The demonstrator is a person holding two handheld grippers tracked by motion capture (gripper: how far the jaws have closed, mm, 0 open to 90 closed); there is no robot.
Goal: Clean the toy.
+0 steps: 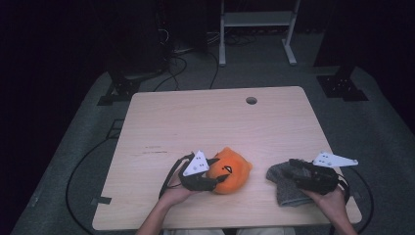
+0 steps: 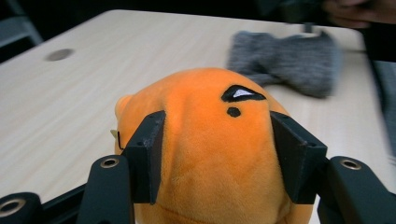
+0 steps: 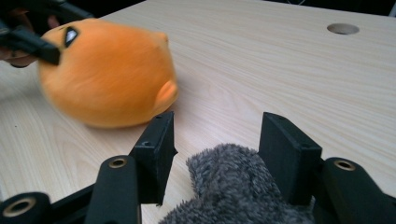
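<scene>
Two grippers work near the front edge of the table, one in each hand. Left gripper: its jaws sit on either side of the orange plush toy, and in the left gripper view both pads press into the plush fabric, so the jaws are partly closed and hold the toy. The toy rests on the table, just right of that gripper.

Right gripper: it lies over the grey knitted cloth, which is on the table, well apart from the toy. In the right gripper view the jaws stand wide, with the fuzzy end of the cloth between them; the left pad is clear of it, and contact at the other pad cannot be confirmed. Farther back, a round hole passes through the tabletop.
</scene>
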